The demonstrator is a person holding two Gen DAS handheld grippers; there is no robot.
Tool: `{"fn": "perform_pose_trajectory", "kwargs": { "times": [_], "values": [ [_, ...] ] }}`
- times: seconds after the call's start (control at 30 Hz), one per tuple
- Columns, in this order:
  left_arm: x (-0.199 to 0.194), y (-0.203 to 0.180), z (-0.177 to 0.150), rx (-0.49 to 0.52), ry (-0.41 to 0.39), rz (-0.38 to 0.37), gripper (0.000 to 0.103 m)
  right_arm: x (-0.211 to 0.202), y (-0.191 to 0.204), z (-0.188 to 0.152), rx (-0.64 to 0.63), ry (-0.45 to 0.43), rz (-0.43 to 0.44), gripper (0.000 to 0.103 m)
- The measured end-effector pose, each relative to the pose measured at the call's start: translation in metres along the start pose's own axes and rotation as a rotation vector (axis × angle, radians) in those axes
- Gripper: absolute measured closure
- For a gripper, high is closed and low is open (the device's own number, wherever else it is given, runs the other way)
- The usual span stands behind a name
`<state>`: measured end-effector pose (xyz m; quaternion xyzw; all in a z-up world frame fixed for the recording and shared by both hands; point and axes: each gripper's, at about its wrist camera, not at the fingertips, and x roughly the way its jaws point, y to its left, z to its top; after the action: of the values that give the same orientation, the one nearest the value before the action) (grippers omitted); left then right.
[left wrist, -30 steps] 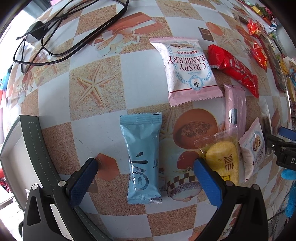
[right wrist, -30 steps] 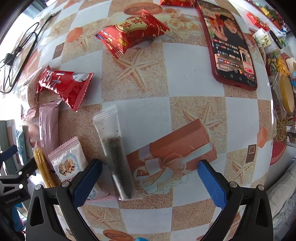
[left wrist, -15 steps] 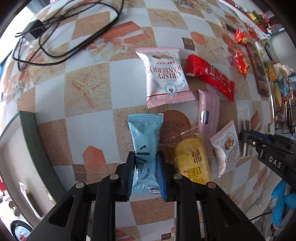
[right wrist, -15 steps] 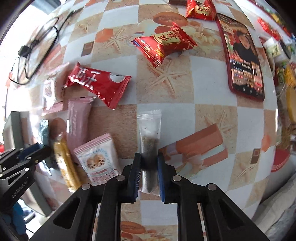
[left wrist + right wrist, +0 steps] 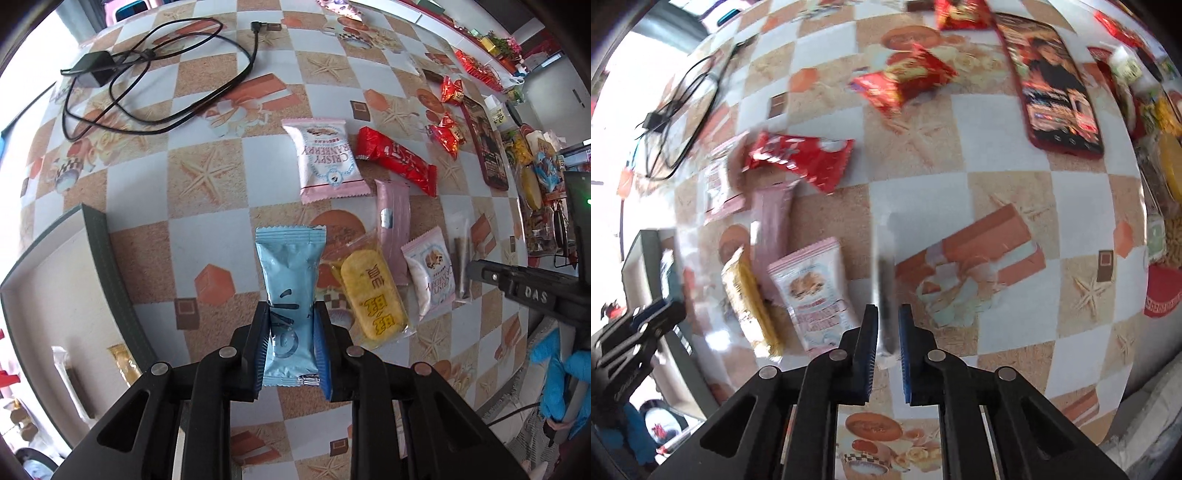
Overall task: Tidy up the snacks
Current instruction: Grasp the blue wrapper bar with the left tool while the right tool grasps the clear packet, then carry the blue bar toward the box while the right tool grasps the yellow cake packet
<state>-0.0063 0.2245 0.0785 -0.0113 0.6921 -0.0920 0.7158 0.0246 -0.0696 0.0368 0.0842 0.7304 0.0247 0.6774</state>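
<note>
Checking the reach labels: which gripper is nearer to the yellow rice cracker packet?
Left. The left gripper, shut on the blue packet, is right beside the yellow rice cracker packet. The right gripper, holding the thin clear sachet, sits beyond the pink cookie packet.

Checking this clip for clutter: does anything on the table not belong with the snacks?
Yes. A red-cased phone with its screen lit and a black charger cable lie on the table among the snack packets. No spill or damage shows.

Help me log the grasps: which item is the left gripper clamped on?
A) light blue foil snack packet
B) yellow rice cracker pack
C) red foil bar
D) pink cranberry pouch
A: the left gripper has its blue pads pressed against the light blue foil snack packet.
</note>
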Motion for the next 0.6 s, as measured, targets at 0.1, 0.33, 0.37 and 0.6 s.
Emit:
{"fn": "perform_pose_trajectory", "kwargs": {
  "times": [0.1,0.33,0.37,0.6],
  "values": [
    [-0.008,0.009,-0.009,0.001,-0.009,0.002,0.078,0.009,-0.012,-0.002,0.040,0.015,0.010,0.051],
    [-0.019,0.009,-0.023,-0.004,-0.017,0.008,0.078,0.024,-0.001,0.003,0.001,0.005,-0.082,0.047],
    [-0.019,0.008,-0.023,-0.006,-0.017,0.009,0.078,0.027,-0.001,0.002,0.005,0.011,-0.087,0.048],
    [-0.026,0.008,-0.032,-0.004,-0.020,0.007,0.078,0.023,0.006,-0.004,-0.026,0.001,-0.119,0.087]
  ]
}}
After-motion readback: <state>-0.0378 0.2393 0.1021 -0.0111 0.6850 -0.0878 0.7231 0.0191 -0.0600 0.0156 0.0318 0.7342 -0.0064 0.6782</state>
